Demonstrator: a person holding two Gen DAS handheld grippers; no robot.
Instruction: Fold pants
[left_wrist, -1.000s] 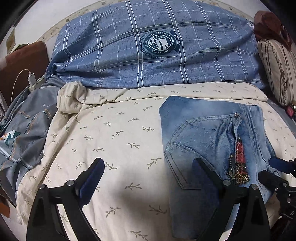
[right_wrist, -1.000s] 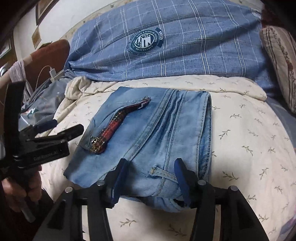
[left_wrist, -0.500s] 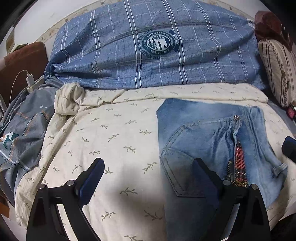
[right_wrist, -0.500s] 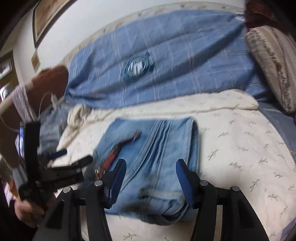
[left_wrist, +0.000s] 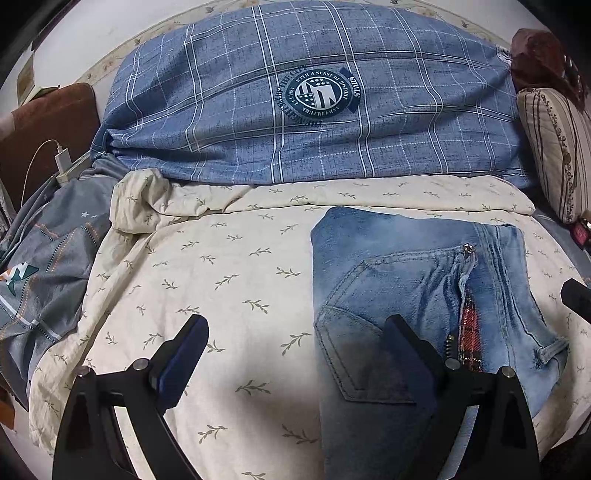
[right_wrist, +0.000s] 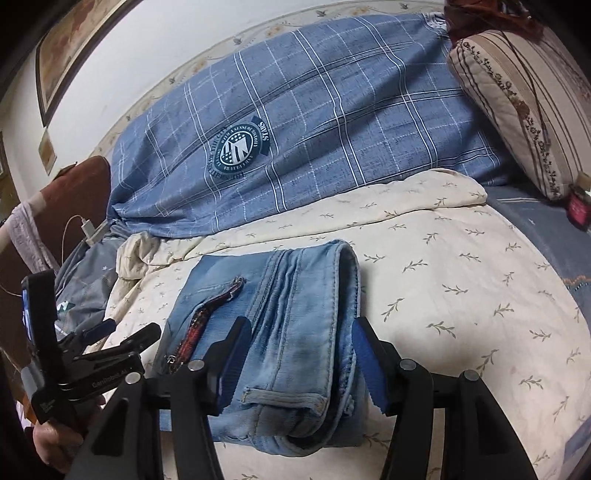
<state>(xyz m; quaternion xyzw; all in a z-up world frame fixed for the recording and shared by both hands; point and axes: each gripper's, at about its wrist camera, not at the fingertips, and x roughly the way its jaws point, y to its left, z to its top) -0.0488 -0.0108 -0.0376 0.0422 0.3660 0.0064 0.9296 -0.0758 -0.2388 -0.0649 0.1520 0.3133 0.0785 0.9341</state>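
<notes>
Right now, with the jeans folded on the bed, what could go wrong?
The folded jeans lie near the bed's front edge, so a nudge might slide them off. The right hand-held gripper is open, its blue pads either side of the bundle; pulling back could snag the loose belt loop and open the fold. The cream sheet is wrinkled, so the stack may sit unevenly.

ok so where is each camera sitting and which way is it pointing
Left wrist: on the left gripper, facing down the bed at the folded jeans and cream bedspread; its own open fingers show.
Right wrist: on the right gripper, just above the jeans' waistband end; its open fingers, the left gripper and a hand show.
Shared: jeans, bedspread, blue plaid duvet.
</notes>
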